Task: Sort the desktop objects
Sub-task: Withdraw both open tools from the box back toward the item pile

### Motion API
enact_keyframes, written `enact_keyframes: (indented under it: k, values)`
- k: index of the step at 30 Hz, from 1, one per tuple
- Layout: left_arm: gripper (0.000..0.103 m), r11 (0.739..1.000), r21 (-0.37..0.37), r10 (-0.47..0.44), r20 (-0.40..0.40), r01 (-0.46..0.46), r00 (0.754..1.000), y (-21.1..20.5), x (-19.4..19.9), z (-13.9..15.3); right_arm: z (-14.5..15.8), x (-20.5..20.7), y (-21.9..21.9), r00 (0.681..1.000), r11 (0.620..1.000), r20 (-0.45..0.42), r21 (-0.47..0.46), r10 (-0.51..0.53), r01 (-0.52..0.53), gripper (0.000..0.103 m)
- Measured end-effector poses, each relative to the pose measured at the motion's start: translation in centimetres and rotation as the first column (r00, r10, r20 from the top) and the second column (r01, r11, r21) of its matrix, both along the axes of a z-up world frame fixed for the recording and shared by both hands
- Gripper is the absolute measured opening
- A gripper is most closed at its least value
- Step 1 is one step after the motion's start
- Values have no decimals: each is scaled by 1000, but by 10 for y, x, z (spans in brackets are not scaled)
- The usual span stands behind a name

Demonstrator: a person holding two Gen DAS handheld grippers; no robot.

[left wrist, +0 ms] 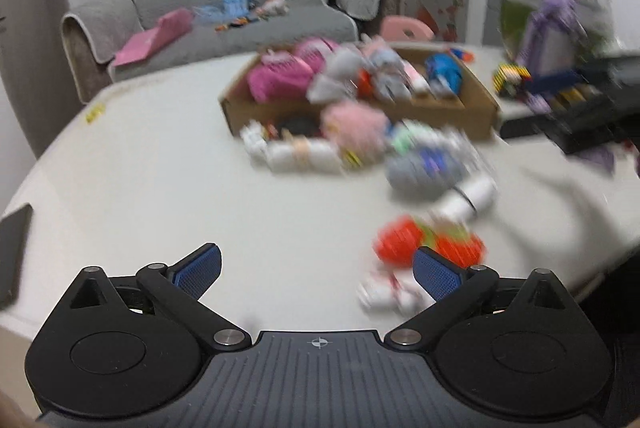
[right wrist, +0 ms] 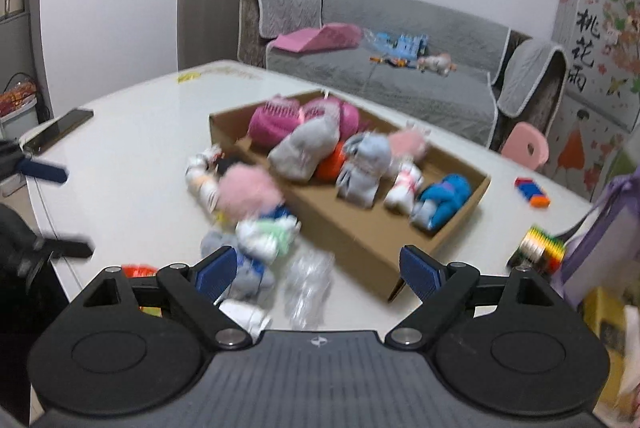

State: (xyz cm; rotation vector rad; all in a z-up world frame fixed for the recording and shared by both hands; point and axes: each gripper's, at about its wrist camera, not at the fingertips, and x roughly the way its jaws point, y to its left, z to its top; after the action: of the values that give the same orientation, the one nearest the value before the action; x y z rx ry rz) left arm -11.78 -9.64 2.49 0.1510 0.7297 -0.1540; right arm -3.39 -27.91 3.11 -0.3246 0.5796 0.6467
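A cardboard box on the white table holds several plush toys, pink, grey and blue. Loose toys lie beside it: a pink fluffy toy, a grey and blue plush, a white bottle, an orange toy and a clear wrapper. My left gripper is open and empty above the table, just left of the orange toy. My right gripper is open and empty over the wrapper. Both views are blurred.
A phone lies at the table's left edge. A colourful cube, a purple gift box and an orange and blue block stand to the right. A grey sofa is behind the table.
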Motion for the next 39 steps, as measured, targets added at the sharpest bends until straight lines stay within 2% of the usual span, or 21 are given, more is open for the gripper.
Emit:
enact_keyframes:
  k: [3,10,11,12,14,21,27,30,36,39]
  values:
    - [103,999,21,-25,-15,25,1000,-8,-7,-13,-4,-3,-1,1000,1000,-13,10,0,0,87]
    - [102,998,7,-67,-68,68,995,-20,7,-38,-23,12,6,998,1000,-62,8,-16,16,85]
    - [102,998,8,-67,-72,68,995,-21,8,-41,-27,10,6,997,1000,-72,8,-16,16,82]
    - [102,998,-4,-65,-71,65,995,-20,9,-43,-31,14,7,996,1000,-90,8,-15,16,75]
    - [102,998,-30,-50,-80,48,996,-16,14,-45,-35,19,7,993,1000,-121,14,-18,20,67]
    - [103,999,-37,-4,-65,2,998,-1,22,-46,-43,30,5,986,998,-161,49,-33,41,62]
    - [102,999,-50,9,-53,-12,999,6,24,-46,-50,34,4,983,999,-178,30,-36,42,59]
    - [100,998,-55,1,-39,-3,999,5,23,-47,-54,38,4,981,999,-192,32,-35,42,58]
    - [88,997,-68,-25,-22,23,999,1,20,-45,-57,42,7,978,998,-208,42,-26,36,34]
    - [80,997,-71,-35,-17,34,999,-2,17,-43,-57,41,5,978,998,-207,50,-26,38,33]
